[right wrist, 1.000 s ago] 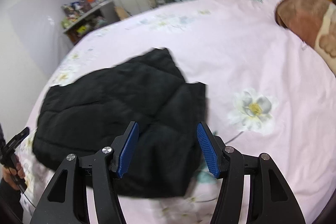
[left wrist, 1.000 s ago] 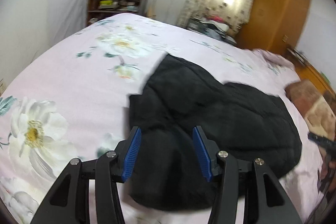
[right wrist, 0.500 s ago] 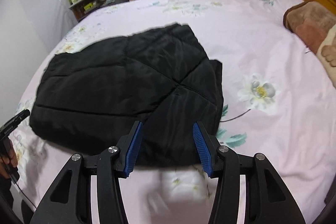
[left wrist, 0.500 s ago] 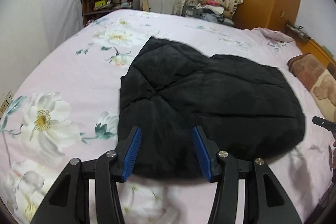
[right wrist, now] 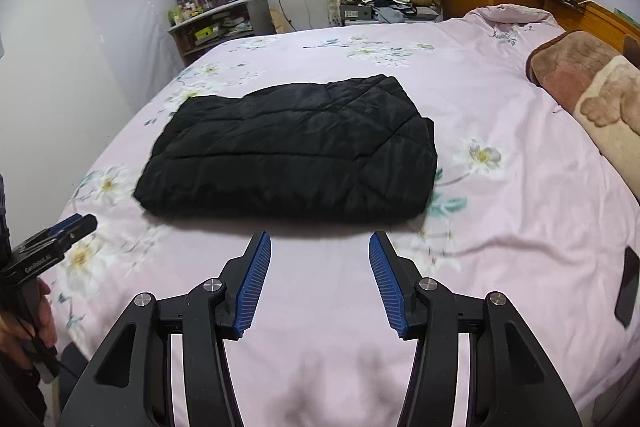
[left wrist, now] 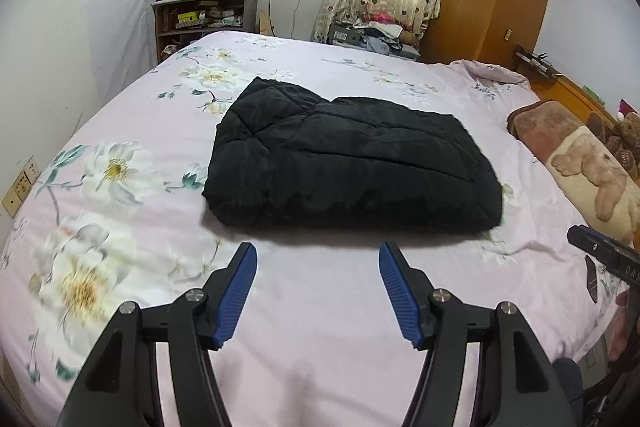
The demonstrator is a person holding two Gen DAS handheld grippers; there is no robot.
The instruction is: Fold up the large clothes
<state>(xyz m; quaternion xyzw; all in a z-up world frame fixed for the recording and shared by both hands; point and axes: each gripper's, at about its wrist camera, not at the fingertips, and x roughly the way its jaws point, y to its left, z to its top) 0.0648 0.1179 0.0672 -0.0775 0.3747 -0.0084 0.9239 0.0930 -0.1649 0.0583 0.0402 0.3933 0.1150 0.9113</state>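
left claw [left wrist: 318, 259] opening, empty | right claw [right wrist: 316, 247] opening, empty | phone [right wrist: 627, 285] right view only

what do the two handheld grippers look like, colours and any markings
Both match: the left gripper and right gripper have black angular linkage arms with round silver pivot screws, and fingers faced with ribbed blue pads. White lettering runs along each body where it shows in the other's view, too small to read.

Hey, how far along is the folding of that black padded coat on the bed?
Done: the black coat lies in a compact folded bundle on the floral bedsheet. In hand: nothing; the left gripper and right gripper are both empty, jaws opening, short of the coat. Left: apparently nothing, maybe tidying edges.
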